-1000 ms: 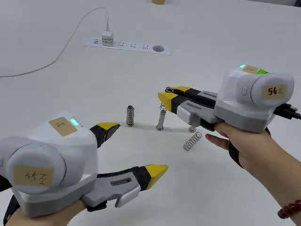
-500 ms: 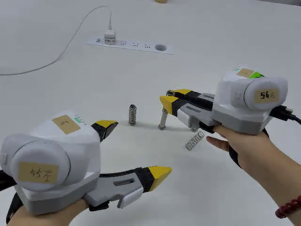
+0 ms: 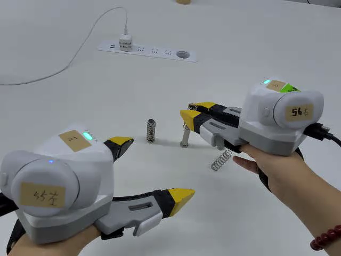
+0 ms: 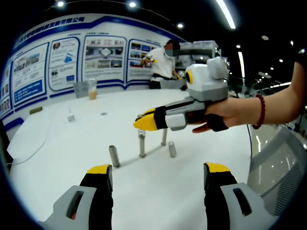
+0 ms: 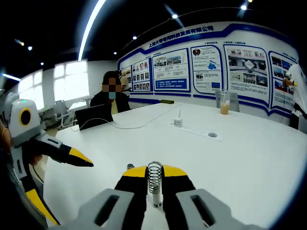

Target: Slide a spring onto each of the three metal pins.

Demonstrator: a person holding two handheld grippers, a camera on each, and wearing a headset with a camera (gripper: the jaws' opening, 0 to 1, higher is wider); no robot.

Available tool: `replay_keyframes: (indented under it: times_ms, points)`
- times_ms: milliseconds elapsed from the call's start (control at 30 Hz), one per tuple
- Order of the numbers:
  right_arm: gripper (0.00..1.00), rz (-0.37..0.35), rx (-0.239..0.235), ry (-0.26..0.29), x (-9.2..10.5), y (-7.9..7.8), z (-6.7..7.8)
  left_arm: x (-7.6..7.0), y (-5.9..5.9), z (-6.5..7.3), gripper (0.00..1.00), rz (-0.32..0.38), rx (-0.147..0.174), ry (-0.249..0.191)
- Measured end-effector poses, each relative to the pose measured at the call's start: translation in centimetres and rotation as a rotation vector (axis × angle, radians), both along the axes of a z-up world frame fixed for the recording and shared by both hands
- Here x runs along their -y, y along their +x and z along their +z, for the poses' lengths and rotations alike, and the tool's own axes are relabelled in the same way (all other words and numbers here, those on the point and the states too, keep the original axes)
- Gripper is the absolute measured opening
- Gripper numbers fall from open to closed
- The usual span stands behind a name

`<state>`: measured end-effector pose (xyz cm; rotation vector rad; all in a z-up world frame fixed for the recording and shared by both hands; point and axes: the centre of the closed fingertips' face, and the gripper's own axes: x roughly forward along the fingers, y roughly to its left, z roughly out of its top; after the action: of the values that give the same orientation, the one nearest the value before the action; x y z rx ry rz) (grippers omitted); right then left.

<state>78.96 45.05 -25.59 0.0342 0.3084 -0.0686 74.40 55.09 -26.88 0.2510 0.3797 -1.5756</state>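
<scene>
Looks roughly a third done, with a second fit under way. Counts one finished: the left pin, upright on the white table and sleeved in its coil along almost its whole height. Pinches a second spring between the jaws of the right gripper, closed on the coils and set at the top of the middle pin; cannot tell how far down it has gone. Leaves the third pin bare, just right of the middle one, and a loose spring lying on its side nearer the person. Holds the left gripper near, jaws spread wide, gripping nothing. Appears small, steel-grey, closely wound, upright in the grip.
</scene>
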Motion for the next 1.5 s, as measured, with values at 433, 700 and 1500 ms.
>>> replay_keyframes:
  times_ms: [433, 700, 1500]
  points:
    - [0.12, -0.002, -0.019, -0.021, 0.0, -0.1, -0.5, 0.0, 0.0, 0.1, 0.79, -0.001, 0.001, -0.001]
    - [0.12, -0.007, -0.034, -0.013, 0.1, 0.0, -1.0, -0.1, 0.0, 0.1, 0.78, 0.0, 0.003, -0.001]
    - [0.12, -0.027, -0.091, 0.009, 0.1, -0.2, -3.6, -0.2, 0.3, 0.2, 0.77, 0.008, 0.01, -0.003]
